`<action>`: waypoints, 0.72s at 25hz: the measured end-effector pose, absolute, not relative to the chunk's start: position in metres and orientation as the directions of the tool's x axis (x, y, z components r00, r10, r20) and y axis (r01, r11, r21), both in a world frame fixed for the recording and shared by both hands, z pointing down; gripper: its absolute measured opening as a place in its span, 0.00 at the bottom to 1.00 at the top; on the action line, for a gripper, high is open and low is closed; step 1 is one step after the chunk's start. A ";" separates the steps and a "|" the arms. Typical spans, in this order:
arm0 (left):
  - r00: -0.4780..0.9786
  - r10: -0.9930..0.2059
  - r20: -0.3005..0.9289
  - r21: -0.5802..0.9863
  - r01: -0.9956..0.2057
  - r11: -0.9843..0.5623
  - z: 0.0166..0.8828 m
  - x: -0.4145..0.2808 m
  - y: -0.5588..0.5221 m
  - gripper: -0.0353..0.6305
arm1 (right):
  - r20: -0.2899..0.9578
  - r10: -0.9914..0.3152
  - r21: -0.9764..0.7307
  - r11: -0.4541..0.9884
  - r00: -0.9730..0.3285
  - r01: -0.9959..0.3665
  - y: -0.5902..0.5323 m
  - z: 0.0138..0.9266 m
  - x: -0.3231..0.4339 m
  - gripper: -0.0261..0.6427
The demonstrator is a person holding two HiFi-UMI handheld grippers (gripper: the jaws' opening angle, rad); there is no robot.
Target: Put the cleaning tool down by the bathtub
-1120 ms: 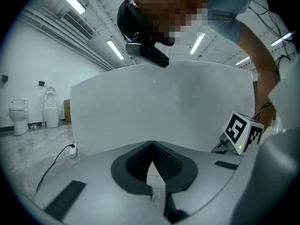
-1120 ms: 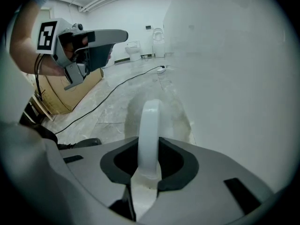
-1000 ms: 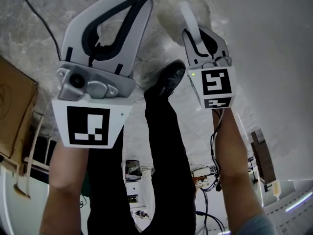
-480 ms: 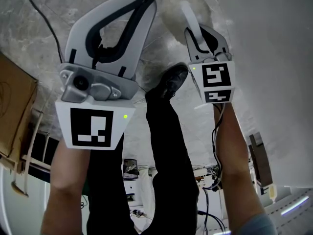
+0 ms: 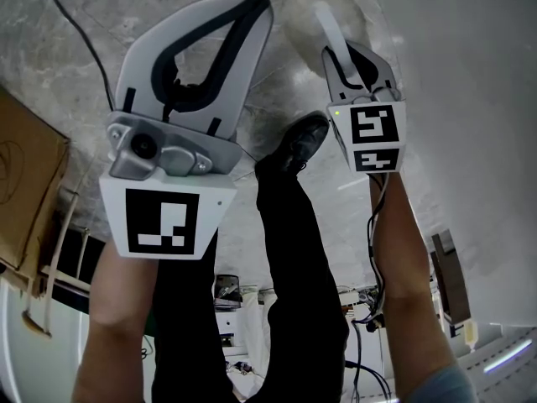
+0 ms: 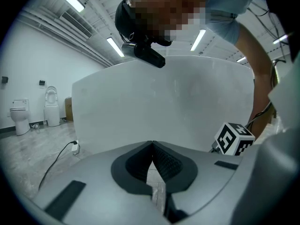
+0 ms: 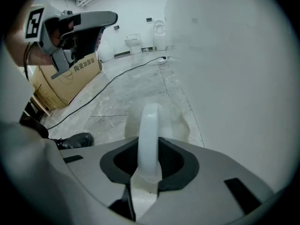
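Marbled floor (image 5: 33, 65) swallows cleaning tool (image 7: 150, 135) — head barely distinct.

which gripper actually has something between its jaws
The right gripper: the white handle of the cleaning tool stands between its jaws, which are opening. The left gripper has its jaws meeting at the tips, with nothing between them.

My right tongs (image 7: 149, 149) are opening, with the white looped handle of the cleaning tool (image 7: 149, 125) upright between the pads. Its pale fluffy head (image 7: 177, 123) lies on the floor (image 7: 117, 102) at its right edge, just beside the bathtub (image 7: 234, 88) wall. A black cable (image 7: 108, 81) runs across the floor past a cardboard box (image 7: 65, 81) on the left.
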State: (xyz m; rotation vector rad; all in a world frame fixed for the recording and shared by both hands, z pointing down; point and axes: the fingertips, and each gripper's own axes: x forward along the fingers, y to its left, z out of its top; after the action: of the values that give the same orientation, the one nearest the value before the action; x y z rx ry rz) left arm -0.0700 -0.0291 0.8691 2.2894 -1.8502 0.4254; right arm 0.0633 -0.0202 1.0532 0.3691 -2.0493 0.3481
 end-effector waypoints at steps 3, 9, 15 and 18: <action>0.190 -0.928 0.321 -0.050 -0.975 -0.217 0.870 -0.070 -0.031 0.08 | 0.880 -0.121 -0.086 0.910 -0.459 -0.405 -0.023 1.059 0.064 0.21; 0.197 -0.927 0.318 -0.051 -0.973 -0.224 0.864 -0.069 -0.027 0.08 | 0.883 -0.123 -0.082 0.910 -0.453 -0.406 -0.021 1.055 0.066 0.22; 0.200 -0.932 0.301 -0.046 -0.973 -0.224 0.842 -0.070 -0.028 0.08 | 0.864 -0.165 -0.061 0.903 -0.476 -0.425 -0.025 1.023 0.058 0.21; 0.196 -0.939 0.281 -0.052 -0.974 -0.219 0.821 -0.071 -0.036 0.08 | 0.830 -0.213 -0.043 0.896 -0.515 -0.441 -0.037 0.991 0.043 0.20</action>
State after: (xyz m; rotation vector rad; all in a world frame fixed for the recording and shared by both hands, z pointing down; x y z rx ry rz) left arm -0.0714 -0.0356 0.8213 2.3193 -1.8702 0.3821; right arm 0.0433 -0.0374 0.9906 0.4688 -2.1256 0.3092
